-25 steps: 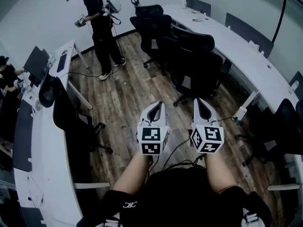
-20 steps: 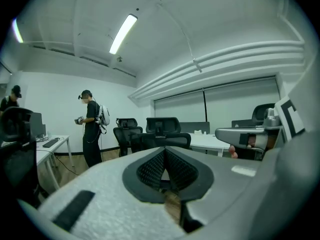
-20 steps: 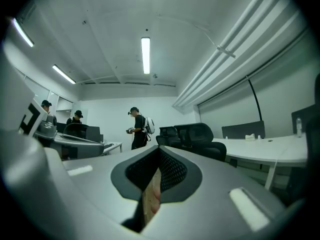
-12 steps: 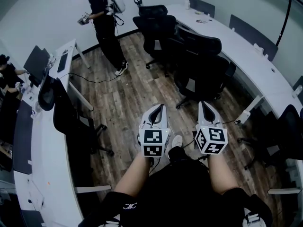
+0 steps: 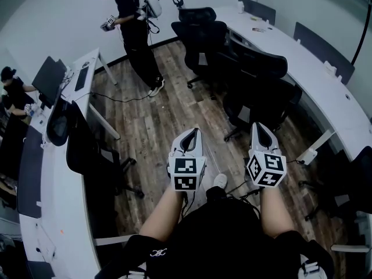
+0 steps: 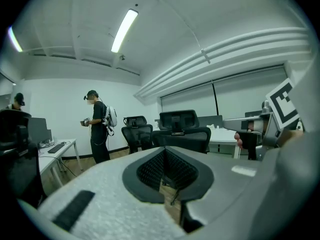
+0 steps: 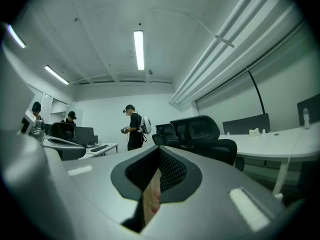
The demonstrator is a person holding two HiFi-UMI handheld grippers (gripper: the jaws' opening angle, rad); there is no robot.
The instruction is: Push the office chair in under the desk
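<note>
**Both grippers shut and empty, office chair out from the desk**

I hold my two grippers side by side in front of me, above the wood floor (image 5: pixel 154 118), touching nothing. My left gripper (image 5: pixel 193 133) has its jaws pressed together, and its own view shows only the floor through the slit between the pads. My right gripper (image 5: pixel 259 128) is closed the same way, with nothing in its grip. One white shoe (image 5: pixel 220 181) of mine shows on the floor between the two grippers.

The nearest black office chair (image 5: pixel 261 95) stands ahead of my right gripper, well apart from it. It is out on the open floor, beside the long white desk (image 5: pixel 317 92) that curves along the right wall and not tucked under it. More black chairs (image 5: pixel 203 36) stand farther along the same desk.

On my left runs a second white desk (image 5: pixel 55 179) with a dark chair (image 5: pixel 81 141) drawn up against its edge, and a monitor (image 5: pixel 46 80) and a keyboard (image 5: pixel 81 74) on top. A standing person (image 5: pixel 136 28) with a white backpack is across the room, holding grippers. A seated person (image 5: pixel 11 89) is at the far left.
</note>
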